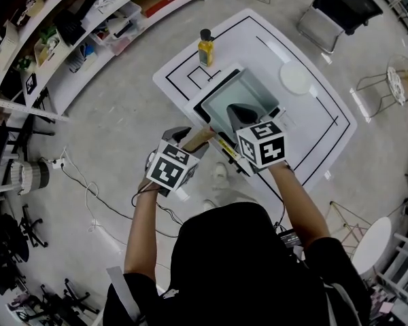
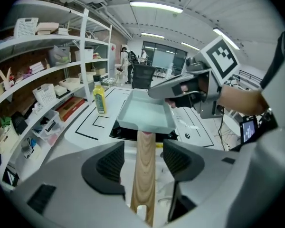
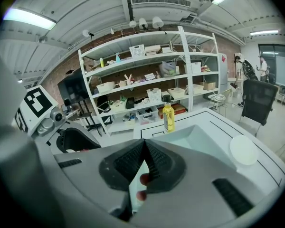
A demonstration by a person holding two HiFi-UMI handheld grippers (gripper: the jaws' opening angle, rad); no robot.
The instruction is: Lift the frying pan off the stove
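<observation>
Left tool [image 2: 143,161] open astride wooden handle [image 2: 145,184], right tool [image 3: 143,158] clamping frying pan [image 2: 145,112] rim

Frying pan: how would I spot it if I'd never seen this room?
Find the white table marked with black lines. On its black stove sits the frying pan: square, pale grey-green, with a wooden handle, unlike the yellow bottle and round white plate nearby.
</observation>
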